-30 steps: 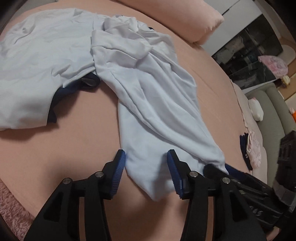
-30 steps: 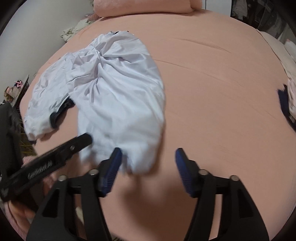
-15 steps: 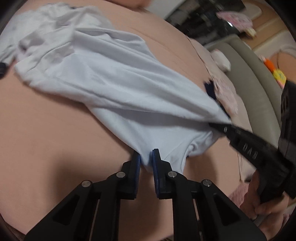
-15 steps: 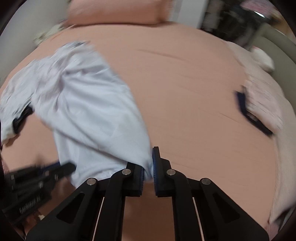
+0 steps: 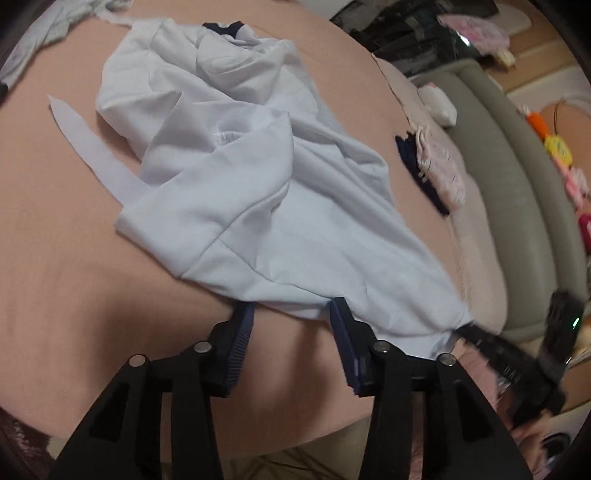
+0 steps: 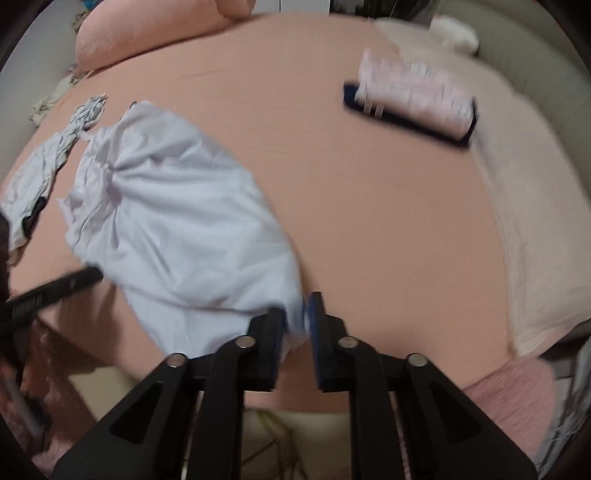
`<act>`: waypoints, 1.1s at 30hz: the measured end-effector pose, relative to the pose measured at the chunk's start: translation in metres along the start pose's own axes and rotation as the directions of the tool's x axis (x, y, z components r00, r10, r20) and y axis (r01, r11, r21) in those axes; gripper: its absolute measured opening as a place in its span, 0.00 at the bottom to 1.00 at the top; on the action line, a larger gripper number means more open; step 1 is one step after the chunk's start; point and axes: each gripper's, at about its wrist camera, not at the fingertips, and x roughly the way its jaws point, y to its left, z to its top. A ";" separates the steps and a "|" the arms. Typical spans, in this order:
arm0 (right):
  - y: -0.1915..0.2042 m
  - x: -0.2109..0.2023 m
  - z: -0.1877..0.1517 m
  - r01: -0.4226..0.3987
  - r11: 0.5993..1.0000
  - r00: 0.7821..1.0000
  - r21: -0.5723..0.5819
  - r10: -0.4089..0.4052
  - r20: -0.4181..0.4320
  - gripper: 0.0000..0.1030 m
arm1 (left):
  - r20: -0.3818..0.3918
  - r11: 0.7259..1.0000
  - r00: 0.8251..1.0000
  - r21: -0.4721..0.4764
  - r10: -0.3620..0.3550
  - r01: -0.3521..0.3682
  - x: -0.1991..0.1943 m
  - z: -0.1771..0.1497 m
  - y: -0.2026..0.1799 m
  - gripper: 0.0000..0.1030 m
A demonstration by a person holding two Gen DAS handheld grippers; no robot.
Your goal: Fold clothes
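Note:
A pale white T-shirt (image 5: 258, 206) with a navy collar lies crumpled on the pink bed (image 5: 66, 258), its hem at the near edge. My left gripper (image 5: 291, 310) is opening; the hem drapes over its fingertips and the pads stand well apart from the cloth. My right gripper (image 6: 297, 317) is also opening, its jaws only slightly apart with the shirt's (image 6: 177, 221) hem corner loose in the gap. In the left wrist view the right gripper (image 5: 491, 350) shows at the hem's right corner. In the right wrist view the left gripper (image 6: 55, 291) shows at the hem's left side.
A folded pink and navy pile (image 6: 413, 103) lies at the far right of the bed. Another light garment (image 6: 40, 173) lies bunched at the left. A pink pillow (image 6: 147, 33) sits at the head, a pale blanket (image 6: 535, 221) along the right side, and a grey sofa (image 5: 517, 184) beyond.
Both grippers shut on the shirt's hem and dragged it away from the other garment, toward the near edge. Both sets of jaws have since parted, the left widely.

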 end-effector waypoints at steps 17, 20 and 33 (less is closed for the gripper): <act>0.016 0.041 0.057 0.144 0.989 0.987 -0.028 -0.142 0.070 0.22 | 0.116 0.980 0.985 -0.170 0.127 -0.106 -0.027 0.024 0.022 0.57; -0.007 0.022 0.064 0.090 0.995 0.991 0.049 -0.095 0.094 0.29 | 0.091 0.966 0.989 -0.241 0.118 -0.093 -0.026 0.022 0.049 0.58; 0.051 -0.004 0.027 -0.256 0.964 0.965 -0.068 0.259 0.041 0.40 | -0.043 0.965 0.989 0.216 -0.143 0.149 0.032 0.114 -0.140 0.37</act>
